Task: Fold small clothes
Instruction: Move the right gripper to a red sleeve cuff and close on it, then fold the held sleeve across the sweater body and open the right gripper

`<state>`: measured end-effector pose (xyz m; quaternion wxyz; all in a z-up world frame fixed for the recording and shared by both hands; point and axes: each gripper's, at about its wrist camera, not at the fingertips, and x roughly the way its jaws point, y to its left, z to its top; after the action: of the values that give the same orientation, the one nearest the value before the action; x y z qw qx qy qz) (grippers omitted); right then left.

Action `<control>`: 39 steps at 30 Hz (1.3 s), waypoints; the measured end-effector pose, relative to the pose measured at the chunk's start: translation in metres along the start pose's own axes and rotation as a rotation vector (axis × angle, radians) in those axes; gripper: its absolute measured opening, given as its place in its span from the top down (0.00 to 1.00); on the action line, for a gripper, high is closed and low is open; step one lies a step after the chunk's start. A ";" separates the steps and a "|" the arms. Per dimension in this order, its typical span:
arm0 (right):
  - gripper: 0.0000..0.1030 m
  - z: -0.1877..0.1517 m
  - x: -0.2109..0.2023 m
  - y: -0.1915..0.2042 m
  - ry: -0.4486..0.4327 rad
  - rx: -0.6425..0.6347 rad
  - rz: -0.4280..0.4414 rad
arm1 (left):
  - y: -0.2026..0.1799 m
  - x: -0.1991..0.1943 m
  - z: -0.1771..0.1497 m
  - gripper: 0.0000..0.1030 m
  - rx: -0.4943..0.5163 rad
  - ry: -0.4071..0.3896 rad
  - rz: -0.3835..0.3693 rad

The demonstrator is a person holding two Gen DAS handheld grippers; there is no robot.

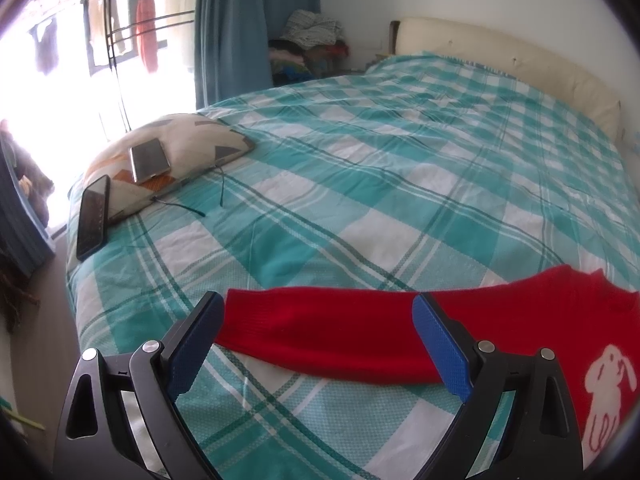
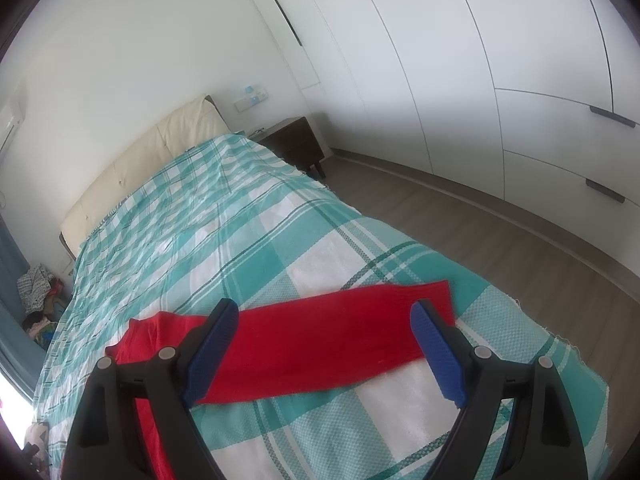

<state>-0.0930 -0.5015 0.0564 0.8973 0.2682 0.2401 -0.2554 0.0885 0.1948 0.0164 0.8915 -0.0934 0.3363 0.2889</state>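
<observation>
Our red sweater (image 1: 500, 320) lies flat on the bed (image 1: 360, 180), sleeves spread for folding; left hand-held gripper (image 1: 318, 344) and right hand-held gripper (image 2: 324, 350) hover with jaws apart, each framing a sleeve.

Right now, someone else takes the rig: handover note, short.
Left tool: open, holds nothing, poised over the left sleeve.
Right tool: open, holds nothing, poised over the right sleeve.
The red sweater lies flat on the checked bedspread near the foot of the bed, both sleeves spread out sideways, rabbit picture facing up.
Done: sweater laid out. No fold made yet.
Left: fold each sleeve in over the body, then fold the body.
</observation>
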 end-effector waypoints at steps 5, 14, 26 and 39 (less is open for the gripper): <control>0.16 0.001 0.003 -0.003 0.014 0.009 0.011 | 0.001 0.003 0.000 0.07 0.006 0.014 -0.011; 0.16 0.035 0.023 -0.080 0.137 0.168 0.140 | -0.003 0.008 0.001 0.07 0.019 0.040 -0.045; 0.34 0.007 0.103 -0.134 0.395 0.292 0.200 | -0.018 0.015 -0.006 0.07 0.077 0.071 -0.026; 0.96 0.043 0.063 -0.057 0.318 -0.044 0.114 | -0.016 0.018 -0.004 0.07 0.041 0.089 -0.041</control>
<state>-0.0660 -0.5897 0.0319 0.8668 0.2985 0.3689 -0.1530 0.1063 0.1881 0.0008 0.8830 -0.0947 0.3795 0.2594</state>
